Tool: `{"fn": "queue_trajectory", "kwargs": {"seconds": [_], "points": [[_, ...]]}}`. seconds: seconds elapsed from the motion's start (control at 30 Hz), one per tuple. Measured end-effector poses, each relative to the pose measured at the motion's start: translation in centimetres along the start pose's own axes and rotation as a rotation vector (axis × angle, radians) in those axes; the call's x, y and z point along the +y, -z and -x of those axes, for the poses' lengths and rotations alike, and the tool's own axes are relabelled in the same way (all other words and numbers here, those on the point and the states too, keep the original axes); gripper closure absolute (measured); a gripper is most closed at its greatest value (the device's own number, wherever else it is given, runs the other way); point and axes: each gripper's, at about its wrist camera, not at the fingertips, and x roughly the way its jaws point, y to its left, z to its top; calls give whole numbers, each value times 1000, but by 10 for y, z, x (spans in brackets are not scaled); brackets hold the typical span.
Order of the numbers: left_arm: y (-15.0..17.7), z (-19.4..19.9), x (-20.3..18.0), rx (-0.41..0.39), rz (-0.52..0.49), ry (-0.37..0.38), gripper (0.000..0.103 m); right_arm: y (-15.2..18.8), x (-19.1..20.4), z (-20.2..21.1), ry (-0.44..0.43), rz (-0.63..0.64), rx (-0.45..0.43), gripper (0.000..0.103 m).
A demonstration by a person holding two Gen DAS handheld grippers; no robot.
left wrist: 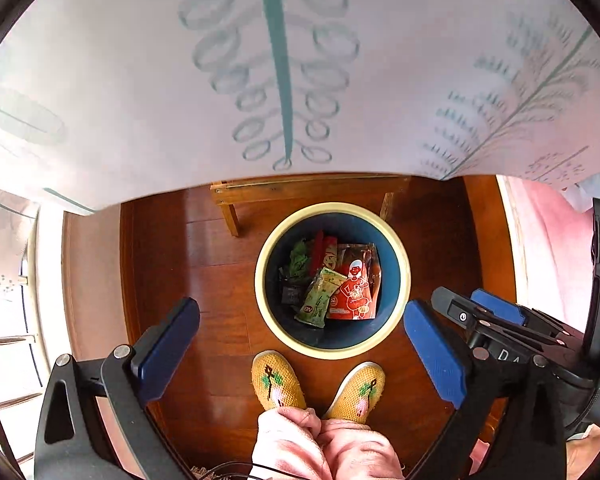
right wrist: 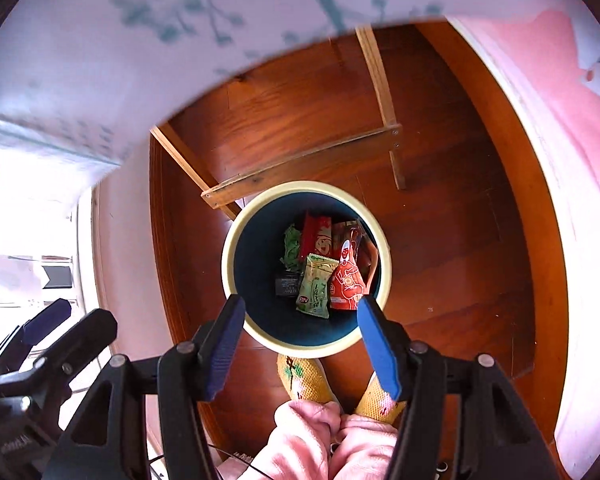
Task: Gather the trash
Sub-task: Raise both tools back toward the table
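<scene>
Left wrist view looks straight down on a round dark-blue waste bin with a cream rim [left wrist: 396,240], standing on the reddish wooden floor [left wrist: 172,260] just in front of the person's yellow knitted slippers [left wrist: 278,380]. Inside lie the collected wrappers: a red snack packet with a cartoon figure [left wrist: 354,292], a green packet [left wrist: 320,298] overlapping its left side, a crumpled green wrapper and a small black one further left. The left gripper [left wrist: 300,344] hangs above the bin's near rim with its blue pads wide apart and nothing between them. From the right wrist view the right gripper [right wrist: 300,334] is likewise spread and empty over the same rim [right wrist: 230,256]. A white floral tablecloth [left wrist: 140,80] overhangs the far side, with a pale wooden frame [right wrist: 300,160] beneath.

By my reckoning the drop is done; next, both grippers should lift clear straight upward, avoiding the rim and the cloth edge, before seeking remaining litter.
</scene>
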Motion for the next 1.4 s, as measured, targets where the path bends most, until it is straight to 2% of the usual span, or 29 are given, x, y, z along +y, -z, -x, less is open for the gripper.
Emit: {"fn": "queue_trajectory", "kwargs": {"seconds": [0.37,0.63,0.8,1.0,1.17,1.2,1.4], "points": [[-11,90,2,-40,-9,9,2,10,21,77,-33,-29,-11,44],[-18,170,4,-53,-49,44,2,13,49,143,-35,25,-41,44],[-32,229,12,-104,-64,31,2,13,71,197,-19,89,-114,44],[-61,289,27,-206,-46,23,2,2,96,253,-24,116,-227,44],[-87,318,37,-279,-75,56,7,-17,124,293,-15,151,-347,44],[-92,324,38,-297,-84,53,10,-22,129,302,-13,154,-372,44],[-119,346,49,-381,-96,30,11,-50,153,337,-15,173,-474,44]]}}
